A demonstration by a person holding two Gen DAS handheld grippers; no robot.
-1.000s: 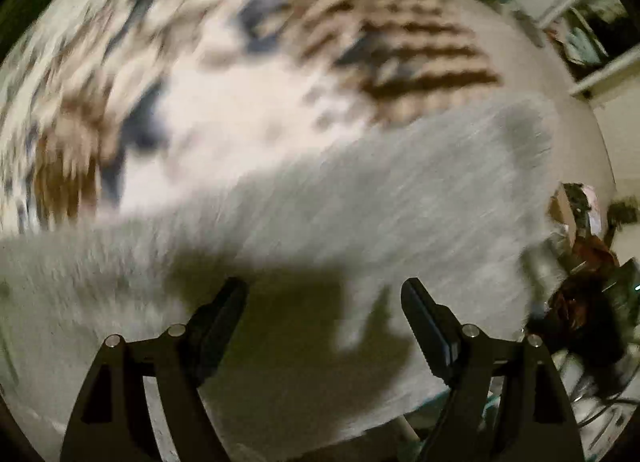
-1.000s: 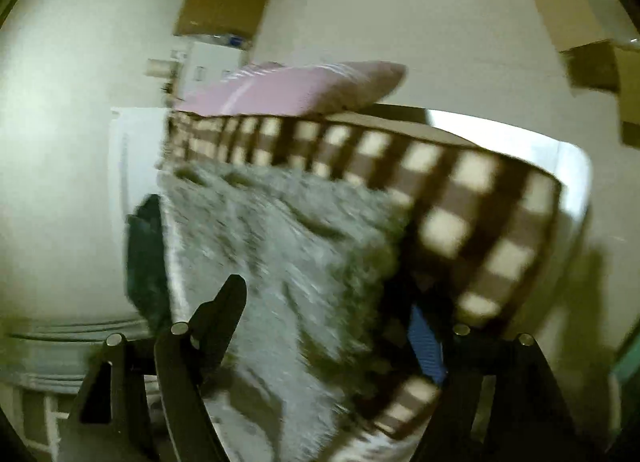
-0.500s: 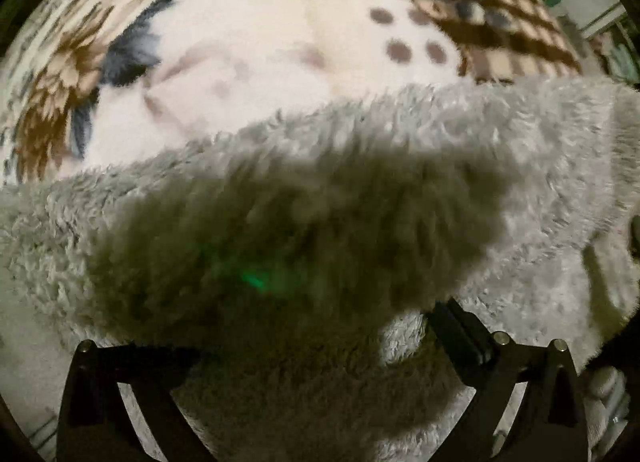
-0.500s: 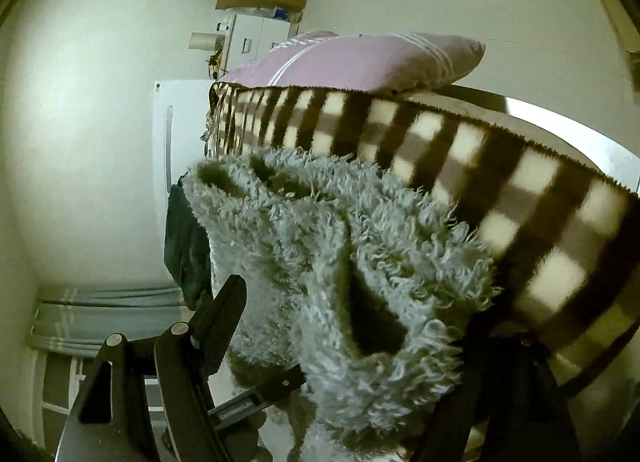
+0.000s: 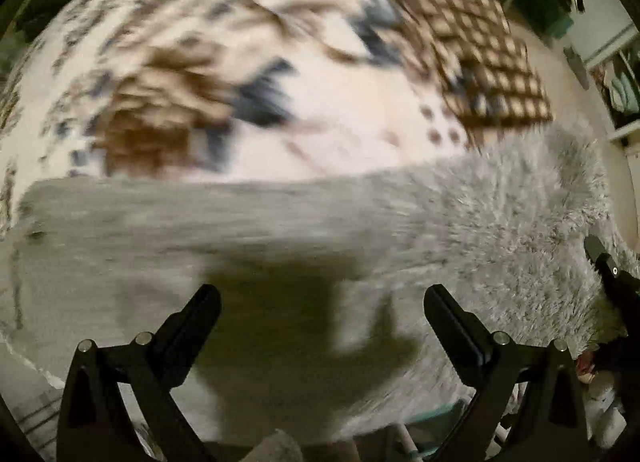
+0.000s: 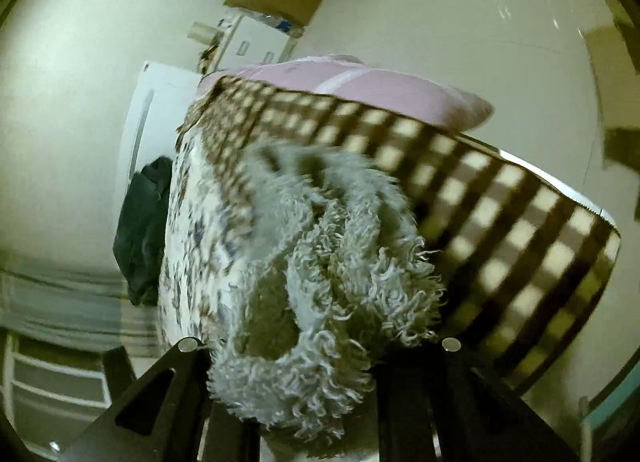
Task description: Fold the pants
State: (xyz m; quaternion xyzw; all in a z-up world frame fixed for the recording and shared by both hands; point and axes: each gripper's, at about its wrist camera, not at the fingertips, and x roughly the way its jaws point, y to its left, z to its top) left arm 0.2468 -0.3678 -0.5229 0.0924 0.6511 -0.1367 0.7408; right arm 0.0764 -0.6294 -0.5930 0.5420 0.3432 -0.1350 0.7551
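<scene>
The grey fluffy pants (image 5: 360, 230) lie spread across the patterned bedspread (image 5: 200, 82) in the blurred left wrist view. My left gripper (image 5: 320, 302) is open and empty, hovering just above the grey fabric. The right gripper's black finger (image 5: 604, 262) shows at the pants' right end. In the right wrist view a bunched fold of the pants (image 6: 320, 282) fills the space between my right gripper's fingers; the right gripper (image 6: 316, 350) is shut on it, fingertips hidden by the pile.
A brown checked blanket (image 6: 460, 214) and a pink pillow (image 6: 360, 86) lie on the bed beyond the pants. A dark garment (image 6: 140, 230) hangs at the bed's far side. Shelves and clutter (image 5: 608, 62) stand to the right of the bed.
My right gripper closed on the bunched end of the pants. My left gripper lifted clear of the fabric that covered its fingers half a second ago and stays open.
</scene>
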